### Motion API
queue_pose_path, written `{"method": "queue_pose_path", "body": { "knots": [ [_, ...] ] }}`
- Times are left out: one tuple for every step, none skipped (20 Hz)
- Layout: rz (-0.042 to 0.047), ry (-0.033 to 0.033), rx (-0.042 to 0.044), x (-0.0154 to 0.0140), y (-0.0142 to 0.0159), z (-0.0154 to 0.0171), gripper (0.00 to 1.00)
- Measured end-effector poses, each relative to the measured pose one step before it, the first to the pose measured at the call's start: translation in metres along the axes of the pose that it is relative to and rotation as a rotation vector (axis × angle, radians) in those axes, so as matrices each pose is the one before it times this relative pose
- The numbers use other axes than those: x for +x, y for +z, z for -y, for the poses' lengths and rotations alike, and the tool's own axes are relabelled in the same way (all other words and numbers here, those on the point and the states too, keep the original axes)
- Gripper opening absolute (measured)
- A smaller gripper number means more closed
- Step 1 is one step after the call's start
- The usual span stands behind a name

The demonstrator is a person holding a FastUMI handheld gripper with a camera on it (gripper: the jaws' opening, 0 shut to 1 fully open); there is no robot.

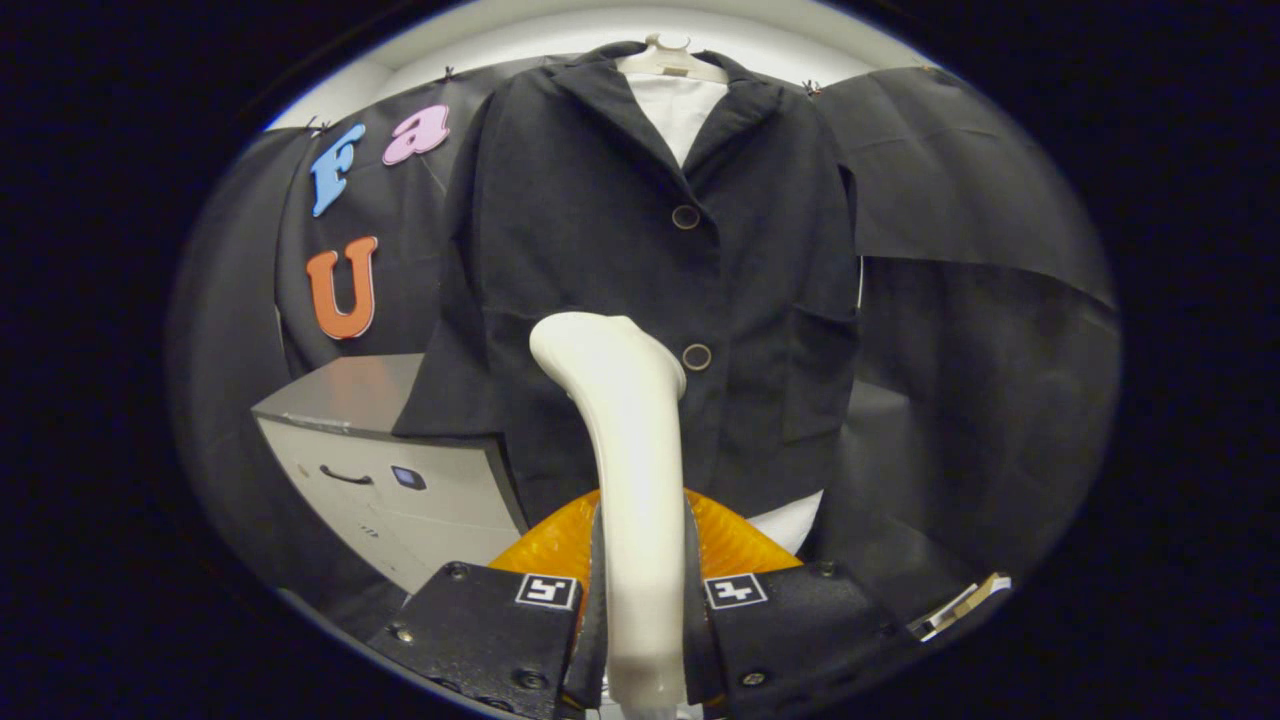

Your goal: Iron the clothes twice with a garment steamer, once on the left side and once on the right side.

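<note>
A white garment steamer (628, 440) is clamped by its handle between the two fingers of the gripper (640, 620), which are closed against it on both sides. The steamer's head is raised at 12 o'clock from the fingers and is held close to the front of a dark jacket (600, 250), beside its lower button (697, 357). The jacket is hung on a pale hanger (670, 60) over a white shirt (678, 110). Square black-and-white marker patches are seen on the gripper; no readable writing is made out. A grey cabinet (380, 470) is seen at 10 o'clock from the fingers.
</note>
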State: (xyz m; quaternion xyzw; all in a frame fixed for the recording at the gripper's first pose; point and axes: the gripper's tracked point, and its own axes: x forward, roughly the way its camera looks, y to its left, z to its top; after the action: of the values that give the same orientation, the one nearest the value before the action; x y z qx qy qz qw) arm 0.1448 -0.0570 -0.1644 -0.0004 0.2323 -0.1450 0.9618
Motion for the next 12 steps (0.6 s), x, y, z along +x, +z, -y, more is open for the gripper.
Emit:
{"method": "queue_pose_path", "body": {
  "knots": [
    [-0.014,-0.0043,-0.00177,0.0023,-0.00675,0.00023,0.33],
    [-0.01424,-0.00347,0.00095,0.00217,-0.00647,-0.00067,0.33],
    [-0.01333,-0.0023,0.00018,0.00192,-0.00615,-0.00028,0.33],
    [-0.01504,-0.00302,-0.00078,0.00294,-0.00743,0.00088,0.33],
    [-0.0138,-0.00273,-0.00018,0.00177,-0.00819,0.001,0.33],
    [-0.01506,-0.00497,0.00151,0.00145,-0.00716,0.00257,0.33],
    [-0.01378,-0.00336,0.0035,0.00231,-0.00737,0.00166,0.33],
    [-0.01539,-0.00372,0.00397,0.00364,-0.00903,0.00148,0.33],
    [-0.0213,-0.0026,0.00383,0.00353,-0.00965,0.00109,0.33],
    [-0.02083,-0.00304,0.00825,0.00439,-0.00886,0.00013,0.33],
    [-0.02184,-0.00295,0.00479,0.00258,-0.00889,0.00171,0.33],
    [-0.01697,-0.00344,0.0042,0.00236,-0.00809,0.00333,0.33]
  ]
}}
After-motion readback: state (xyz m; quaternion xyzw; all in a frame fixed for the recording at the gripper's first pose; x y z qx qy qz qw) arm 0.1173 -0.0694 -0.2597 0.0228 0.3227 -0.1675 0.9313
